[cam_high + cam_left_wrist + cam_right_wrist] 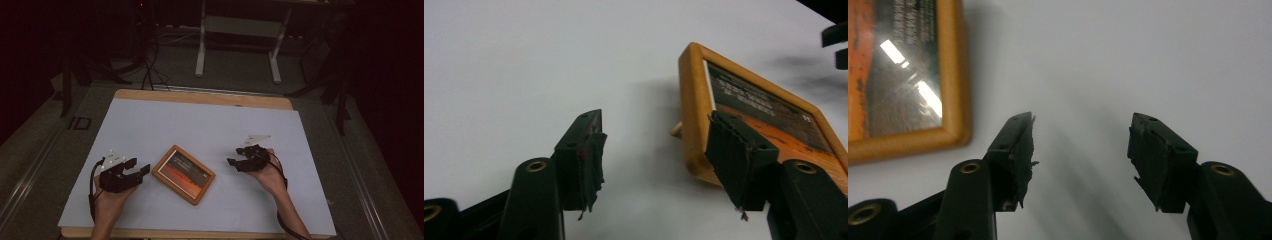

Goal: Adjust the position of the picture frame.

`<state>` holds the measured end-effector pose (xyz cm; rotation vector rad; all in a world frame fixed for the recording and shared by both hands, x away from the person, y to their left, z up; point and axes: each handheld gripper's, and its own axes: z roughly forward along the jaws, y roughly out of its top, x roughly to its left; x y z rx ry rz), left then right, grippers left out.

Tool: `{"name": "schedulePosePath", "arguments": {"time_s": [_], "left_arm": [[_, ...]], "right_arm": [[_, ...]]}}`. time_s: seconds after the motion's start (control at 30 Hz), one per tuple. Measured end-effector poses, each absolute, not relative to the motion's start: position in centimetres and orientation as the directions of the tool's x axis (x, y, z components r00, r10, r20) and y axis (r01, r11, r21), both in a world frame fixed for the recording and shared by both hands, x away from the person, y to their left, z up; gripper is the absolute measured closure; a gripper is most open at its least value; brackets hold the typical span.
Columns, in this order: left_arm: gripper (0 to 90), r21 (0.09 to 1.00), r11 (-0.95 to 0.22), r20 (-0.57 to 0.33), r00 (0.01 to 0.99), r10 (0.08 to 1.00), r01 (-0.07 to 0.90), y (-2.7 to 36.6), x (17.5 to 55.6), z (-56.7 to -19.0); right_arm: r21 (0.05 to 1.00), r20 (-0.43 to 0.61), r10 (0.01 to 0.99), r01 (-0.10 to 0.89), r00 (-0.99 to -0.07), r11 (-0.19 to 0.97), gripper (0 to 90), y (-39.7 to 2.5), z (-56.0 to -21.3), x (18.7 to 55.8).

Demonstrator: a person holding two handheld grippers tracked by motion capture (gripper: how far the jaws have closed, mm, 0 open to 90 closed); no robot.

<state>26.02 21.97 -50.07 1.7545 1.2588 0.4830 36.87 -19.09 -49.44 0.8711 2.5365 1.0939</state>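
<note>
A picture in a light wooden frame (183, 174) lies flat near the middle of the white sheet (200, 130), showing an orange and dark image. My left gripper (139, 166) rests just left of the frame, open, its tips pointing at the frame's near corner (696, 150). A small peg juts from the frame's edge in the left gripper view. My right gripper (234, 161) sits to the right of the frame, open and holding nothing. In the right gripper view the frame (950, 75) fills the upper left and its glass reflects ceiling lights.
The sheet covers a wooden table (205, 97). Beyond the table's far edge stand a white stand (240, 40), cables and dark furniture legs on grey floor.
</note>
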Motion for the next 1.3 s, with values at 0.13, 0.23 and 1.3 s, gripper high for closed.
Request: {"name": "schedulePosePath", "arguments": {"time_s": [0.13,0.23,1.3], "left_arm": [[35.9,0.827,-0.087,-0.185,0.415,0.891,0.555,21.2,26.0,-50.2],[33.1,0.822,-0.091,-0.188,0.418,0.889,0.562,21.0,26.1,-50.3],[35.2,0.718,-0.038,-0.369,0.427,0.825,0.695,19.4,26.0,-52.3]], "right_arm": [[0.728,0.021,0.590,0.417,-0.807,0.545,42.8,-17.6,-49.5,37.0],[0.728,0.020,0.581,0.410,-0.814,0.549,42.7,-17.1,-49.5,37.0],[0.724,0.080,0.402,0.331,-0.912,0.605,43.0,-8.6,-50.4,36.5]]}}
